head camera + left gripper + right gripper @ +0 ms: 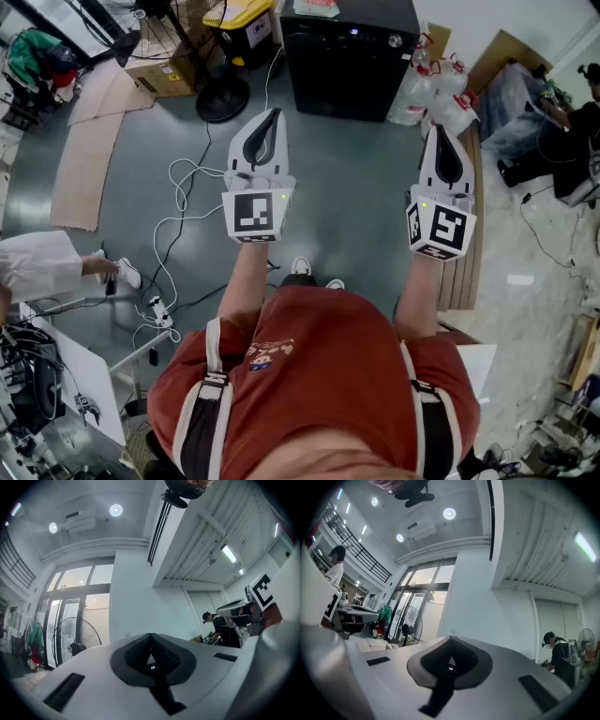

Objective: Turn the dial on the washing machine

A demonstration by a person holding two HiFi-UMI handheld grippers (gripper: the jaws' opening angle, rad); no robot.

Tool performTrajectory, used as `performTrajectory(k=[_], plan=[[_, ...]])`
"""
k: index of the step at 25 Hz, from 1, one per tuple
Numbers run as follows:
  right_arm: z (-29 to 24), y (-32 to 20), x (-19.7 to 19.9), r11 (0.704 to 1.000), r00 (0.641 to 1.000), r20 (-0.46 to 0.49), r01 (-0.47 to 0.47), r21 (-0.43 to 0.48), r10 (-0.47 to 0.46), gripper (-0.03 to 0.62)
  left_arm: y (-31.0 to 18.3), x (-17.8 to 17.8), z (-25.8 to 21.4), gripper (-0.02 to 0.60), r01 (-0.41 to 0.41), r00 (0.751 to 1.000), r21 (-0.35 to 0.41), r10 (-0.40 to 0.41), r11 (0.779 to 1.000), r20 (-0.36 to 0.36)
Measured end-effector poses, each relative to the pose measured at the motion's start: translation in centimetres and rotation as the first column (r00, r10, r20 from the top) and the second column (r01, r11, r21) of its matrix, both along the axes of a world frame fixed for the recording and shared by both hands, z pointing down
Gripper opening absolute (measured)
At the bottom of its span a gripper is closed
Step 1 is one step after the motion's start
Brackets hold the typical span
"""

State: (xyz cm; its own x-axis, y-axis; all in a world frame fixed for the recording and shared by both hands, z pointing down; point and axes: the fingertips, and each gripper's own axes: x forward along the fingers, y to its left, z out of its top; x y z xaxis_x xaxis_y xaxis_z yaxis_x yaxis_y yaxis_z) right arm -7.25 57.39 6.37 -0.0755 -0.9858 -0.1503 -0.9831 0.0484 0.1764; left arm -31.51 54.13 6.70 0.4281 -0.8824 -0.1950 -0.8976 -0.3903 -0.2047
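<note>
pointing left gripper (273, 114), right gripper (438, 129) at black washing machine (349, 47), fingers (165, 655) clenched empty, dial (395, 40) heading unreadable

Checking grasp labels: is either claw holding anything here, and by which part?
Nothing is held: left claw and right claw are both shut on empty air.

Grey floor (356, 187) — white wall (136, 602), tall windows (77, 581), standing fan (77, 639)

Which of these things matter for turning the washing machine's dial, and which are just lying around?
For the job: black washing machine, its dial, left gripper, right gripper, both shut.
Lying about: standing fan, white cables, cardboard sheets, plastic bags.
</note>
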Motion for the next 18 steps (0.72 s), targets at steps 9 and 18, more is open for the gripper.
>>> performTrajectory(k=[9,18], plan=[[0.5,-1.4,-1.6,1.000,1.000,-0.022,-0.015,-0.011,0.015,0.008,-1.4,-2.4,0.3,0.009,0.007,1.000,0.000,-0.007,1.000,-0.002],[1.0,-5.1,-4.7,0.999,0.999,-0.002,-0.051,-0.003,0.051,0.009,-4.9,-5.9,1.1,0.009,0.002,1.000,-0.013,-0.002,1.000,-0.009]])
